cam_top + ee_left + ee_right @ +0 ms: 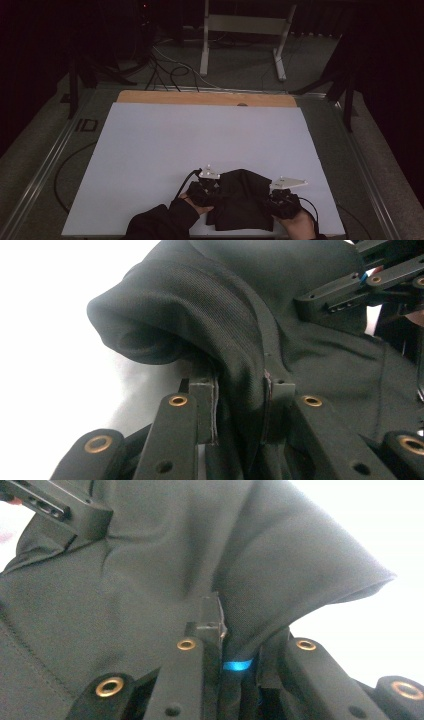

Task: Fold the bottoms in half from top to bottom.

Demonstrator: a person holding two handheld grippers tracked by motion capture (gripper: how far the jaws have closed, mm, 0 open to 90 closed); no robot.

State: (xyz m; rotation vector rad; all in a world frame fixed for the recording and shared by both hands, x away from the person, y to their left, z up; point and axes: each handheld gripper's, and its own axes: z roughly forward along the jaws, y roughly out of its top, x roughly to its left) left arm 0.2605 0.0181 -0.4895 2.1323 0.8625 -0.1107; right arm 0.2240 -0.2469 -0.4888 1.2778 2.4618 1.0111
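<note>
Left gripper [209, 187] jaws clamped on the black garment [242, 197] at its left edge. Right gripper [283, 199] jaws clamped on its right edge; garment bunched on the white surface [175, 145]

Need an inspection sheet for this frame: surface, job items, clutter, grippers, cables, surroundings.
Surface: white sheet covers the table; a wooden edge shows at the far side.
Job's things: black garment, bunched near the front edge, between the two grippers.
Clutter: nothing seen.
Grippers: left gripper is pinched on a fold of the garment; right gripper is pinched on another fold. Both are low over the sheet.
Cables: black cable trails from the left gripper; loose floor cables lie beyond the table.
Surroundings: dark room, white stand frame on the floor behind the table, metal rail along the left side.
</note>
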